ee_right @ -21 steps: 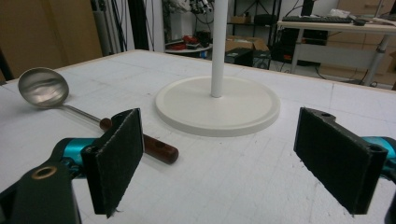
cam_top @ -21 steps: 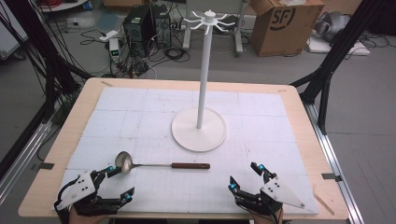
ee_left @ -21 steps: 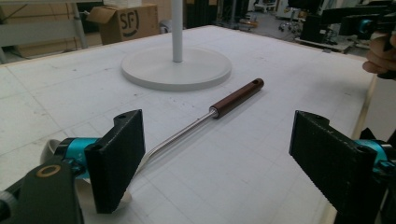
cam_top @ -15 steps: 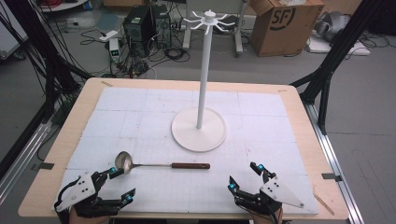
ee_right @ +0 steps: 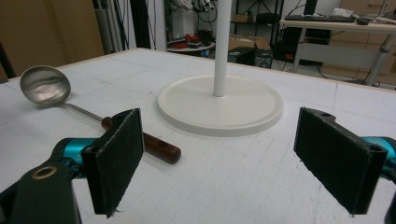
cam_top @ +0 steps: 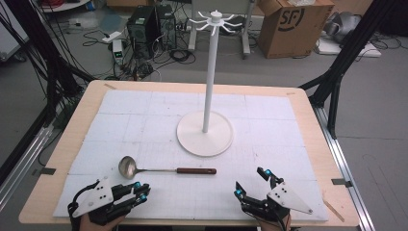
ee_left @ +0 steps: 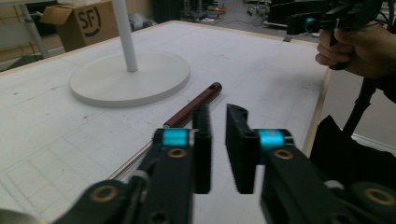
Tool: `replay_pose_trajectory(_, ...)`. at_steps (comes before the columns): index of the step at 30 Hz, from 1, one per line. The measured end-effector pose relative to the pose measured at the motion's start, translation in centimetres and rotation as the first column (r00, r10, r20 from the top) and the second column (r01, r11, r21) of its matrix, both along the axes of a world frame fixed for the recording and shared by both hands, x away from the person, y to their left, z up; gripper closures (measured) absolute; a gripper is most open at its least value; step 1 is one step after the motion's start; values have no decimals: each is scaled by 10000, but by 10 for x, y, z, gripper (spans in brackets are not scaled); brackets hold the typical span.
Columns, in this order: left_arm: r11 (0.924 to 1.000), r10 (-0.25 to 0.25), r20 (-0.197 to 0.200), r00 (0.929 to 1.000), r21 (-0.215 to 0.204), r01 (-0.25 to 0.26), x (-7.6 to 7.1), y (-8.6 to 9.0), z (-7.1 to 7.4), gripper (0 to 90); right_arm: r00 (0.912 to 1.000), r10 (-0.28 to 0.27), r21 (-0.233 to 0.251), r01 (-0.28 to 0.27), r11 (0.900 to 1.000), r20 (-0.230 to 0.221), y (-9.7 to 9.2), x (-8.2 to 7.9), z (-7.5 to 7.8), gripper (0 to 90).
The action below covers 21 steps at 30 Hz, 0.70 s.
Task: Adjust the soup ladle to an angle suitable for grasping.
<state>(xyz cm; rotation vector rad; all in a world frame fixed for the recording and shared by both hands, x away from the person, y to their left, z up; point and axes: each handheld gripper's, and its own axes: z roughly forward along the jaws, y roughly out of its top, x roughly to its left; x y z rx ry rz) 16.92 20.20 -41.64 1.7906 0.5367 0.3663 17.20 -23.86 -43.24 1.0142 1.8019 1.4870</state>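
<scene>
— Ladle [cam_top: 163,169] first, from the high view: where does it lie?

— Flat on the white mat [cam_top: 144,115], its bowl toward the left, its brown handle pointing right, just in front of the white stand [cam_top: 205,134]. Both grippers sit at the near edge, apart from it: the left gripper [cam_top: 139,191] close to the bowl, the right gripper [cam_top: 252,182] beyond the handle's end.

— And the left gripper view?

— The left gripper [ee_left: 217,140] has its jaws nearly together, a narrow gap between them and nothing in it. The ladle's handle [ee_left: 194,106] runs away just behind them. The other hand [ee_left: 359,49] shows at the upper right.

— The right gripper view?

— The right gripper [ee_right: 217,158] stands wide apart and empty. The ladle [ee_right: 93,114] lies to the left, and the stand's base [ee_right: 219,105] sits ahead.
</scene>
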Motion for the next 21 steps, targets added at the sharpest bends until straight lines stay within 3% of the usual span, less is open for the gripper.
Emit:
replay_pose_trajectory(3, 9991, -36, 130, 9999, 429, 31, 7, -7, 3, 897, 10000, -44, 169, 44, 9998, 11, -1, -1, 1, 148)
replay_pose_trajectory(9, 9984, -482, -316, 9983, 265, 490, 29, -22, 15, 900, 10000, -32, 166, 31, 9999, 25, 0, 0, 0, 148)
replay_pose_trajectory(11, 9938, -1037, -702, 9921, 333, 1063, 37, -31, 20, 899, 10000, -37, 406, 36, 9992, 42, 0, 0, 1, 148)
replay_pose_trajectory(12, 9886, -1435, -940, 9852, 314, 1470, 41, -37, 22, 899, 10000, -55, 459, 52, 9989, 55, 0, -1, 1, 148)
replay_pose_trajectory(14, 9789, -1917, -1038, 9759, 507, 1977, 47, -55, 26, 900, 10000, -62, 520, 59, 9986, 46, -1, -1, 1, 149)
replay_pose_trajectory(18, 9711, -2195, -1178, 9685, 695, 2285, 55, -74, 25, 900, 9999, -89, 529, 85, 9986, 74, -2, -1, 1, 148)
replay_pose_trajectory(19, 9658, -2314, -1269, 9646, 894, 2434, 59, -87, 20, 900, 9999, -102, 532, 98, 9985, 66, -2, -1, 1, 148)
replay_pose_trajectory(21, 9613, -2392, -1279, 9625, 1080, 2533, 61, -92, 18, 900, 9999, -105, 515, 101, 9986, 65, -2, -1, 1, 148)
